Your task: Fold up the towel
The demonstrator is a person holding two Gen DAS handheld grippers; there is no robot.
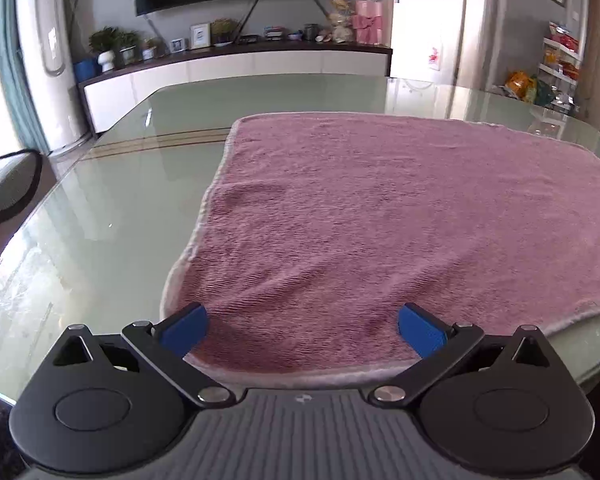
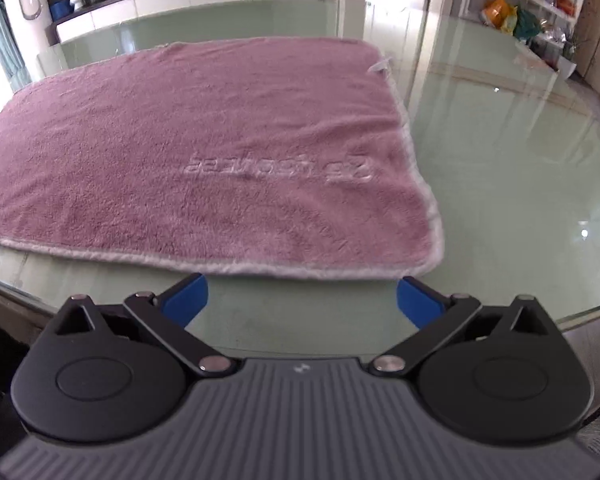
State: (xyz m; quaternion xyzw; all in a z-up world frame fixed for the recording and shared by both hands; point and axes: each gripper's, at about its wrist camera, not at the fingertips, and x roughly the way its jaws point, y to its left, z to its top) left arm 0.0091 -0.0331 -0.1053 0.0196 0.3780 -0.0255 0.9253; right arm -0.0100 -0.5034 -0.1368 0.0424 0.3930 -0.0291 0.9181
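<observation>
One pink towel [image 1: 380, 220] is seen spread flat on the glass desk [image 1: 112, 200], its near edge close to the desk's near rim. The left tool [image 1: 303, 330] is held wide open above the near left corner, the right tool [image 2: 302, 300] wide open just short of the near right corner; nothing is gripped. If a fold is made, both corners are best pinched evenly. Counted: one towel, two tools.

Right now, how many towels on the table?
1. A single pink towel lies spread flat on the glass table, near its front edge. Left tongs over its near-left corner, right tongs just short of its near-right corner. None visibly hidden.
</observation>
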